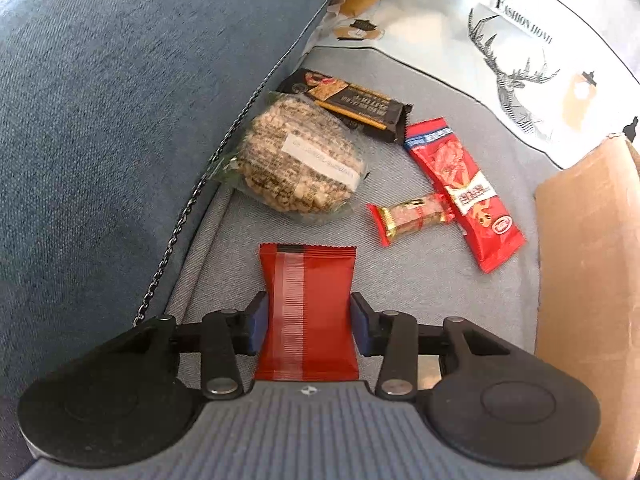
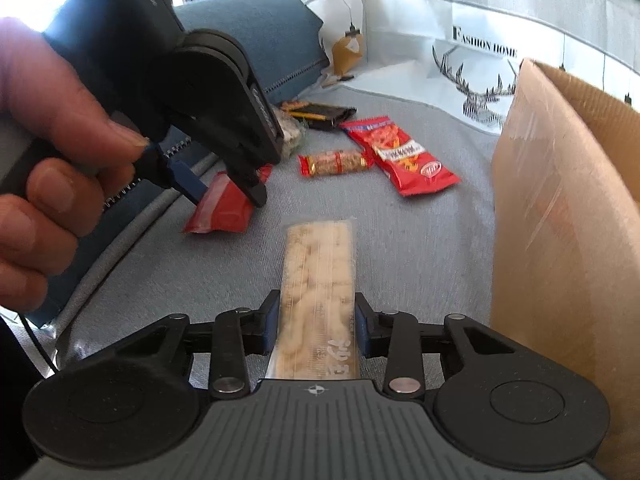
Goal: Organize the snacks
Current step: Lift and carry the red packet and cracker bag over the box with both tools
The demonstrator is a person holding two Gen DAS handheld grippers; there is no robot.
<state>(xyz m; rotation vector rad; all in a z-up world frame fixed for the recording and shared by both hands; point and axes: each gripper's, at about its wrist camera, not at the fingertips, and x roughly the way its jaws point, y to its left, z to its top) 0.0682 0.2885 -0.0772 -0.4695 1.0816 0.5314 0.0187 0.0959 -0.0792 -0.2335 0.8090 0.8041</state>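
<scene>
A: What does the left gripper (image 1: 308, 322) have?
B: A dark red packet (image 1: 307, 312), low in the middle of the left wrist view. The blue pads (image 1: 256, 322) press in on both its sides, so the wrapper pinches to a waist between them. In the right wrist view that packet sits at centre left under the gripper, with a person's hand (image 2: 44, 152) on the handle at the left edge.
A: And the right gripper (image 2: 316, 330)?
B: Its jaws are narrow, closed on a long clear pack of pale biscuits (image 2: 318, 292), which runs up the middle of the frame from between the fingers.
A: What lies beyond?
B: On the grey cushion (image 1: 420, 280), in the middle of the left view: a round oat cake in clear wrap (image 1: 300, 160), a black bar (image 1: 352, 104) just above it with one end tucked under it, a long red snack bag (image 1: 464, 196) to the right, and a small red-ended nut bar (image 1: 412, 218) touching that bag.
A: The box?
B: A cardboard box (image 1: 592, 280) stands at the right edge. A blue cushion (image 1: 120, 120) fills the upper left.
</scene>
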